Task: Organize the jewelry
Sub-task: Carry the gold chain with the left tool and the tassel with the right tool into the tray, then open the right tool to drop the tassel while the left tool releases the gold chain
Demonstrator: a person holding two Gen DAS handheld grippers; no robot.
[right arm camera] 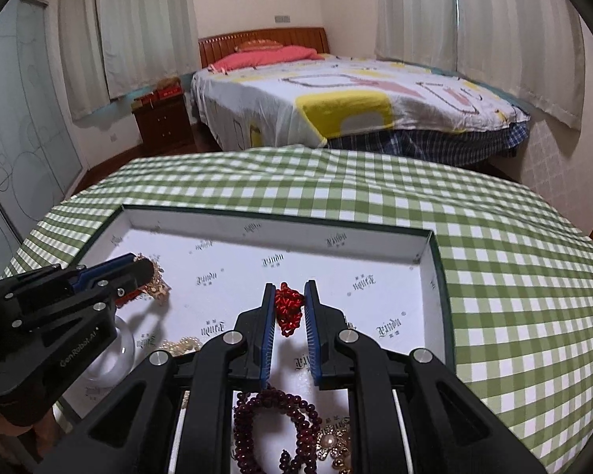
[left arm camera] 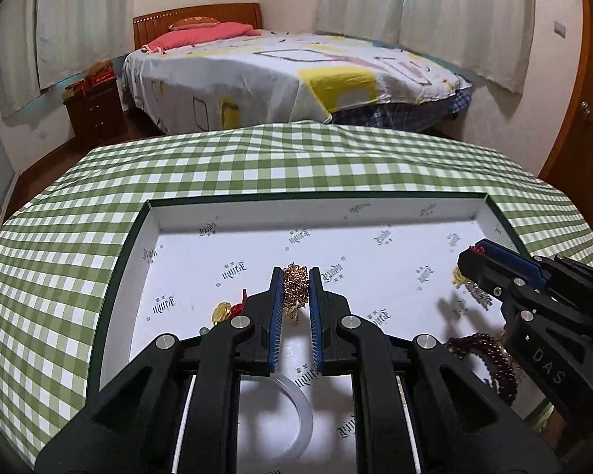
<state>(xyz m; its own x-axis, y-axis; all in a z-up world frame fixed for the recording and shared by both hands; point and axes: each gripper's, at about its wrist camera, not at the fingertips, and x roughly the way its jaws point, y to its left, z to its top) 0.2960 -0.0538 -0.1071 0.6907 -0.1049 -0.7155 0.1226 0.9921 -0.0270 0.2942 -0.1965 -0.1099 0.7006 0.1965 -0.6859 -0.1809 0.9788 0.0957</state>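
A shallow white-lined tray [left arm camera: 257, 213] with a dark green rim lies on the checked table. My left gripper [left arm camera: 295, 282] is shut on a bunched gold chain [left arm camera: 295, 288] and holds it just above the tray floor. My right gripper [right arm camera: 289, 298] is shut on a bright red beaded piece [right arm camera: 289, 308] over the tray [right arm camera: 423, 249]. The right gripper also shows in the left wrist view [left arm camera: 472, 252]. The left gripper shows in the right wrist view [right arm camera: 138, 268] with the gold chain [right arm camera: 156, 286] in it.
In the tray lie a dark red bead bracelet [right arm camera: 272, 422], a gold pearl brooch [right arm camera: 332, 444], a pearl piece [right arm camera: 182, 345], a clear bangle [left arm camera: 296, 414], a gold charm on red cord [left arm camera: 222, 312] and a silver piece [left arm camera: 479, 294]. The green checked tablecloth [left arm camera: 257, 158] lies all round; a bed [left arm camera: 296, 75] stands behind.
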